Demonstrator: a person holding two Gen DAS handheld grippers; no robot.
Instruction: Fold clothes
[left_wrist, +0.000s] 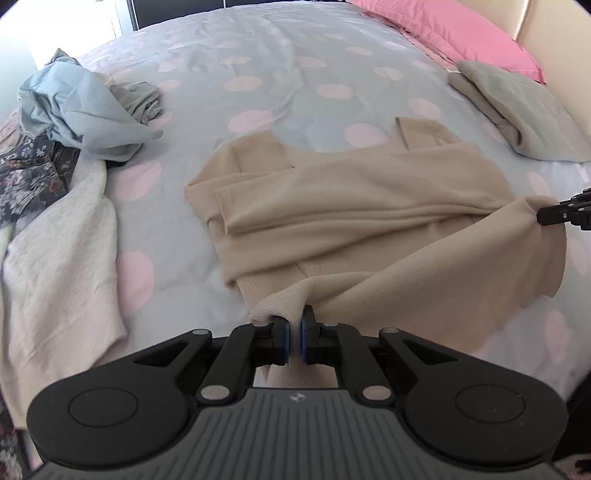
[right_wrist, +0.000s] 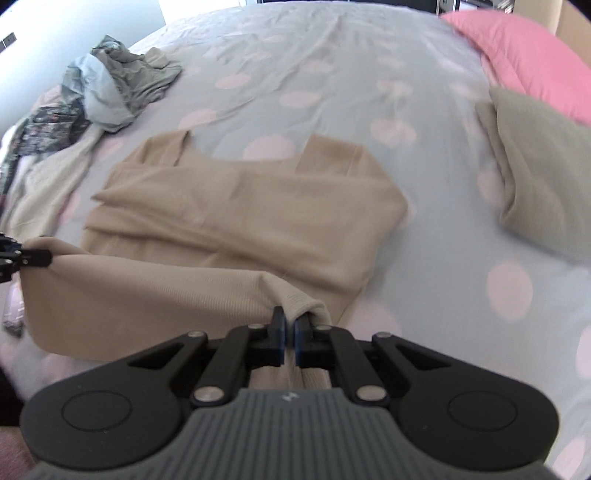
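A beige knit top (left_wrist: 351, 206) lies on the bed with its sleeves folded across its body and its neckline at the far side. My left gripper (left_wrist: 294, 325) is shut on the near left corner of its hem, lifted off the bed. My right gripper (right_wrist: 289, 325) is shut on the near right corner of the same top (right_wrist: 236, 206). The hem hangs raised between them. In the left wrist view the right gripper's tip (left_wrist: 546, 214) shows at the right edge, pinching cloth. The left gripper's tip (right_wrist: 37, 257) shows at the left edge of the right wrist view.
The bed cover (left_wrist: 295, 55) is grey-blue with pink dots. A folded grey-green garment (left_wrist: 517, 107) and a pink pillow (left_wrist: 461, 29) lie at the far right. A pile of unfolded clothes (left_wrist: 85, 107) and a whitish garment (left_wrist: 55, 251) lie at the left.
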